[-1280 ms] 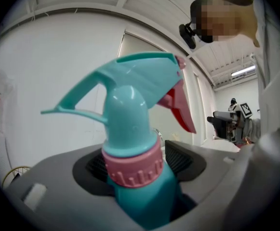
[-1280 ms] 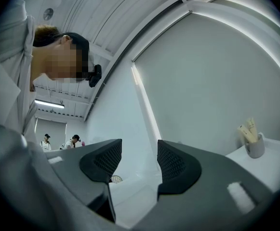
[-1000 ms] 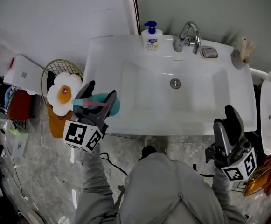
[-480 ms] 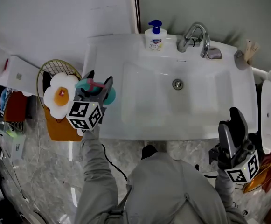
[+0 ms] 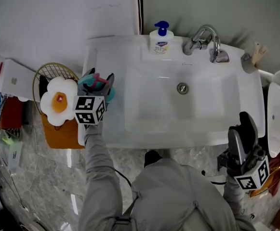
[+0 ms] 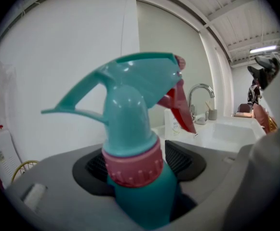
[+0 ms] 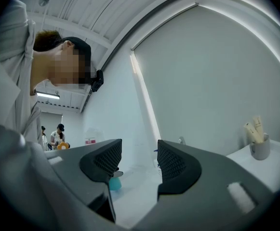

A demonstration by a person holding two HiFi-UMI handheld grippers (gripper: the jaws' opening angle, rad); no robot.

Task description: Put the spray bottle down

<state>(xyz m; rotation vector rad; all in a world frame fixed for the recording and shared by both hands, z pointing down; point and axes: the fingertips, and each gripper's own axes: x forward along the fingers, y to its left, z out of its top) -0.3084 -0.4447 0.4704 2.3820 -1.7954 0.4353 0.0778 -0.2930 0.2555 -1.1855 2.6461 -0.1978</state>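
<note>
A teal spray bottle [image 5: 95, 83] with a pink collar and red trigger stands upright between the jaws of my left gripper [image 5: 101, 79], over the left ledge of the white sink [image 5: 112, 129]. In the left gripper view the bottle [image 6: 130, 129] fills the middle, and the left gripper [image 6: 137, 173] is shut on its neck just under the collar. Its base is hidden, so I cannot tell whether it rests on the ledge. My right gripper [image 5: 241, 127] hangs off the sink's front right corner. In its own view the right gripper [image 7: 139, 165] is open and holds nothing.
A soap pump bottle [image 5: 160, 39] and a faucet [image 5: 202, 37] stand at the back of the sink, and a cup of tubes [image 5: 251, 57] at its far right. Left of the sink a wire basket [image 5: 48, 73] holds an egg-shaped toy [image 5: 58, 101].
My left gripper has carried the spray bottle away from me, from the sink's front left edge onto its left ledge, and turned it more upright. The right gripper has hardly moved.
</note>
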